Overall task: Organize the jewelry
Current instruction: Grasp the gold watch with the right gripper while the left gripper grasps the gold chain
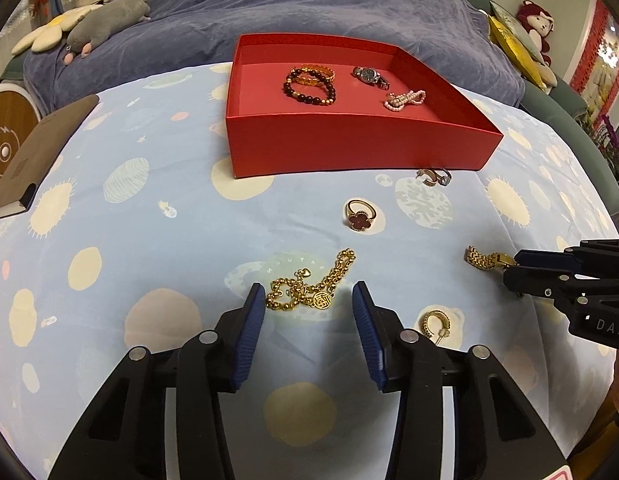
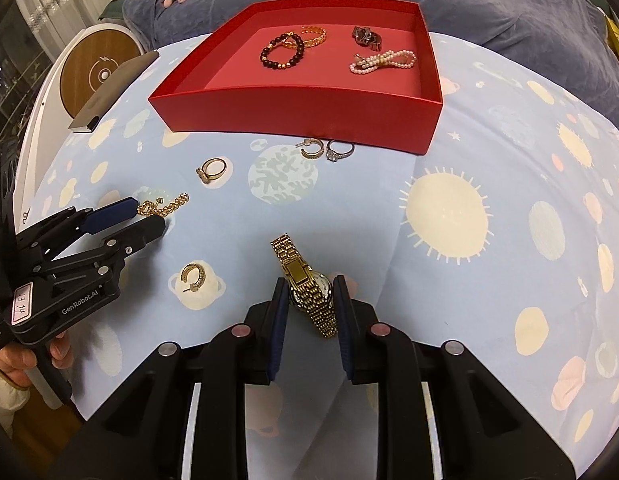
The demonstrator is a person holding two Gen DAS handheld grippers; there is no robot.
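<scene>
A gold chain bracelet [image 1: 305, 292] with a coin charm lies on the blue patterned cloth between the fingers of my left gripper [image 1: 307, 300], which stands open; the pads do not press on it. In the right wrist view my right gripper [image 2: 311, 296] is shut on a gold watch [image 2: 305, 280], whose band sticks out ahead. A red box [image 1: 349, 140] further back holds a dark bead bracelet [image 1: 309, 88], a gold bangle, a watch and a pearl bracelet [image 1: 403, 100]. Loose on the cloth are a clover ring [image 1: 359, 216], a hoop earring [image 1: 435, 322], and another hoop [image 2: 313, 148] beside a stone ring [image 2: 340, 149].
A brown notebook [image 1: 33, 152] lies at the cloth's left edge beside a round wooden disc [image 1: 5, 140]. Behind the box a blue blanket [image 1: 309, 4] carries plush toys [image 1: 105, 24]. A person's hand [image 2: 13, 360] holds the left gripper's handle.
</scene>
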